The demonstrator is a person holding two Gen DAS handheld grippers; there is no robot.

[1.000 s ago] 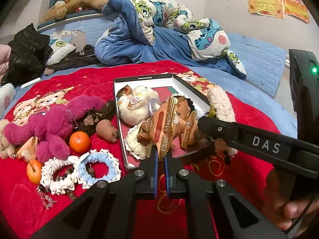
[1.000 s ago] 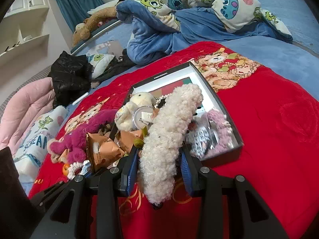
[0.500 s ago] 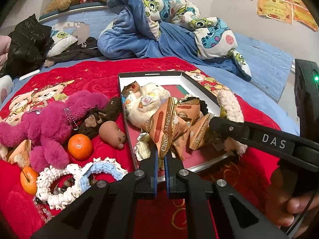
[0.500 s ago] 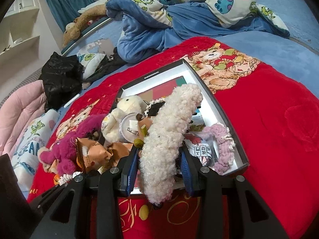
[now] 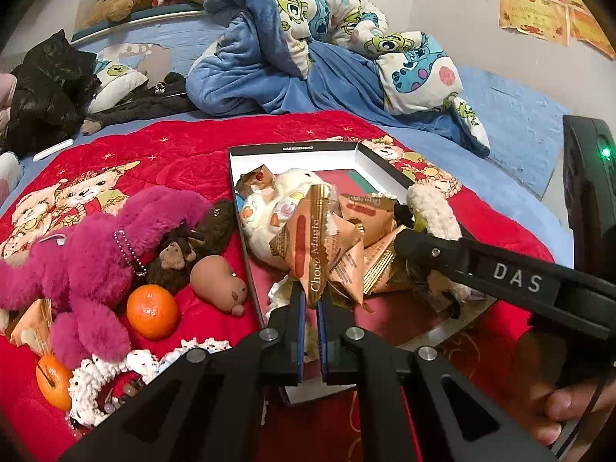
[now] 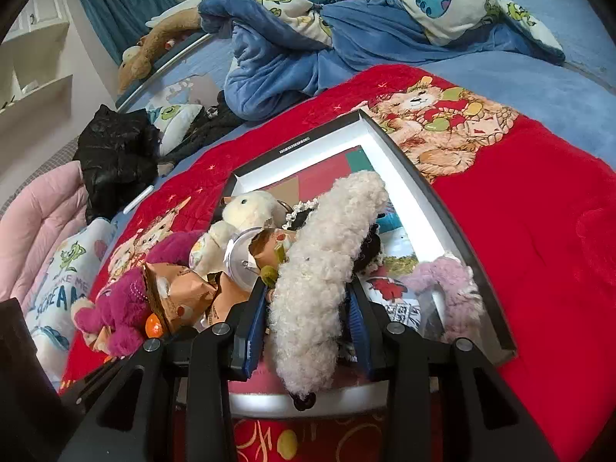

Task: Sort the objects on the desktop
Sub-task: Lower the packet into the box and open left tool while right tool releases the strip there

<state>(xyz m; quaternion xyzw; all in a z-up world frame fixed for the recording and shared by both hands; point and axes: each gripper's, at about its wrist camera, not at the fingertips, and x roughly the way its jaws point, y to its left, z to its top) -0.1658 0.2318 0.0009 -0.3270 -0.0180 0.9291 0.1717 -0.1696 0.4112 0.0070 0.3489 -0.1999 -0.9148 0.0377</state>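
My left gripper point(image 5: 312, 300) is shut on a brown Choco Magic snack packet point(image 5: 313, 238), held over the near part of the shallow white box point(image 5: 292, 149) on the red blanket. My right gripper point(image 6: 308, 300) is shut on a fluffy cream hair band point(image 6: 327, 254), above the same box point(image 6: 404, 161). Inside the box lie a cream plush toy point(image 6: 246, 208), more snack packets point(image 5: 369, 215) and a pink fluffy band point(image 6: 450, 281). The right gripper's arm point(image 5: 500, 273) crosses the left wrist view at the right.
Left of the box lie a magenta plush point(image 5: 84, 254), a small brown monkey toy point(image 5: 177, 254), a brown squishy animal point(image 5: 219, 281), two oranges point(image 5: 152, 310), and crocheted bands point(image 5: 96, 381). A blue duvet point(image 5: 308, 57) is heaped at the back. A hand point(image 5: 569, 412) shows at lower right.
Both grippers moved forward over the box with their loads; the box and toys now lie nearer and lower in both views. The grips have not changed.
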